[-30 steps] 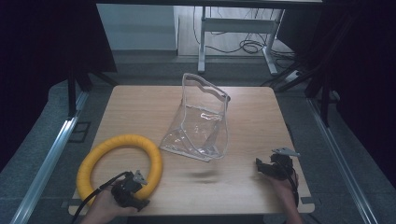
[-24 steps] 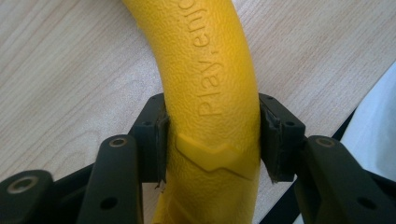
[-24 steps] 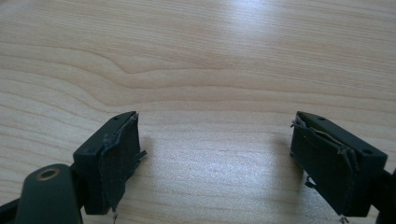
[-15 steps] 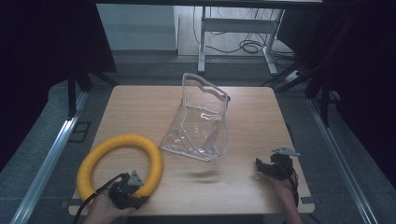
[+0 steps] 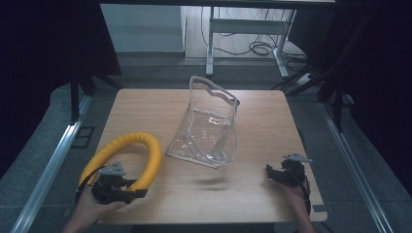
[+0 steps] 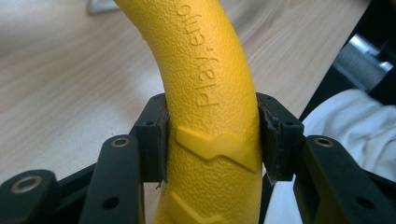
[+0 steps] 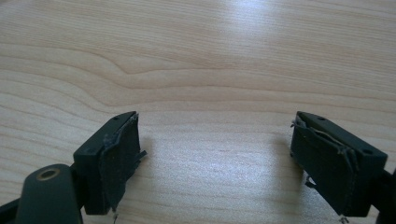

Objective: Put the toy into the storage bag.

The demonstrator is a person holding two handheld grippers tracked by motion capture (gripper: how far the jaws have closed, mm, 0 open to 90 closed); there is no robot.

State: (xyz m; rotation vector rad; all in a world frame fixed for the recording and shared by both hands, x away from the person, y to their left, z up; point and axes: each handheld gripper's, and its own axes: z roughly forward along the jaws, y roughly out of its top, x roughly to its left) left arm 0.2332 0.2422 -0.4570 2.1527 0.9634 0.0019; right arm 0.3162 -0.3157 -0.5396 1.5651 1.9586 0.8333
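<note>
Left gripper (image 6: pixel 212 140): fingers (image 6: pixel 154 135) clamped on yellow foam ring (image 5: pixel 127 158) at table's (image 5: pixel 272 121) near-left corner. Right gripper (image 7: pixel 215 158): fingers wide, nothing between, over near-right edge. Clear plastic pouch (image 5: pixel 209 126) stands mid-table.

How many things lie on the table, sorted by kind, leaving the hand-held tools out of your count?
Yellow ring: 1
Clear plastic bag: 1
Total: 2
</note>
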